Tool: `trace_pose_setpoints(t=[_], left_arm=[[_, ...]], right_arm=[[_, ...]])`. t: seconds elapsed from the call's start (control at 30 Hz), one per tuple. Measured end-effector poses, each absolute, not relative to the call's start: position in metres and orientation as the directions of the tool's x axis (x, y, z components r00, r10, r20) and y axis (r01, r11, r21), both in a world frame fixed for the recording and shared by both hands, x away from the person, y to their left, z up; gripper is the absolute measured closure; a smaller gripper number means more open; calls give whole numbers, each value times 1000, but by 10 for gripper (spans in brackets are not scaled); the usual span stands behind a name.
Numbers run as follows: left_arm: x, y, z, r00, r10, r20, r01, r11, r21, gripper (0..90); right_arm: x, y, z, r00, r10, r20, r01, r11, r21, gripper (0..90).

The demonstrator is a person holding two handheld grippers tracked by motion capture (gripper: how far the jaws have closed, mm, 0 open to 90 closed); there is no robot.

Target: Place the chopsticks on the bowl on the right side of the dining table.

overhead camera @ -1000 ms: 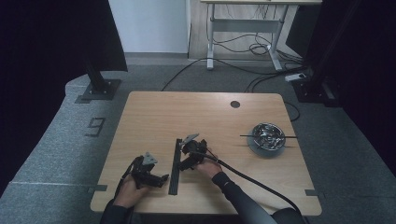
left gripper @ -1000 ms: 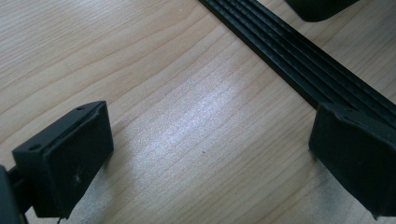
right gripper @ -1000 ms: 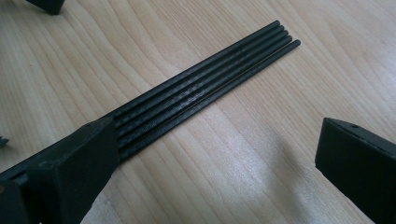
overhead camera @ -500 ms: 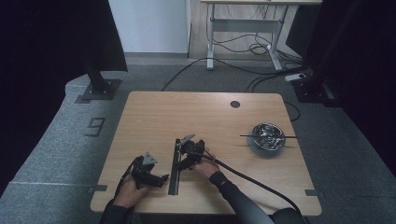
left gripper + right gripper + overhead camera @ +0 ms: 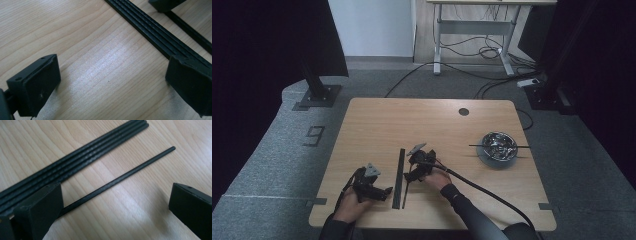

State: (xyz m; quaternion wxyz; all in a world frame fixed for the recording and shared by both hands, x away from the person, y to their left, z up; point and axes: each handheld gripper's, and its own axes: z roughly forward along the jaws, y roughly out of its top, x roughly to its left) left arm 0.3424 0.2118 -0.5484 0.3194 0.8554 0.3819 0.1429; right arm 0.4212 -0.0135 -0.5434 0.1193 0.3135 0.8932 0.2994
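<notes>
A single black rod (image 5: 117, 181) lies flat on the wooden surface (image 5: 377, 125) between the spread jaws of your right gripper (image 5: 112, 212), its near end slipping behind the left-hand jaw and its far end pointing away up and to the right. Just beyond that jaw lies a tight bundle of black rods (image 5: 75, 157), roughly parallel to the loose one and apart from it.

To take the lone rod cleanly, centre it between the jaws, lower until both tips nearly meet the wood, then close squarely across it; the rod is thin and will likely roll or skid if one jaw touches first. Keep the left-hand jaw off the bundle.

Your left gripper (image 5: 110, 85) also stands with jaws wide apart and holding nothing, the bundle (image 5: 160, 32) running diagonally past its right-hand jaw.

The right gripper view gives the gap between rod and bundle, which the high view blurs into dark lines (image 5: 398, 177). The high view alone places a metal bowl (image 5: 498, 146) well off beyond your right gripper (image 5: 411, 176), with your left gripper (image 5: 384, 192) just beside the bundle's near end.
</notes>
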Motion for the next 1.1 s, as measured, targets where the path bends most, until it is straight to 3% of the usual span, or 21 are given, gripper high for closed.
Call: trace_pose_setpoints(t=[0.73,1.1], left_arm=[[342,212,-548,667,745,0,562,-504,656,0],[342,212,-548,667,745,1,562,-505,656,0]], right_arm=[[415,-67,-547,-736,677,4,531,575,622,0],[420,-73,-546,-701,713,-1,562,553,615,0]])
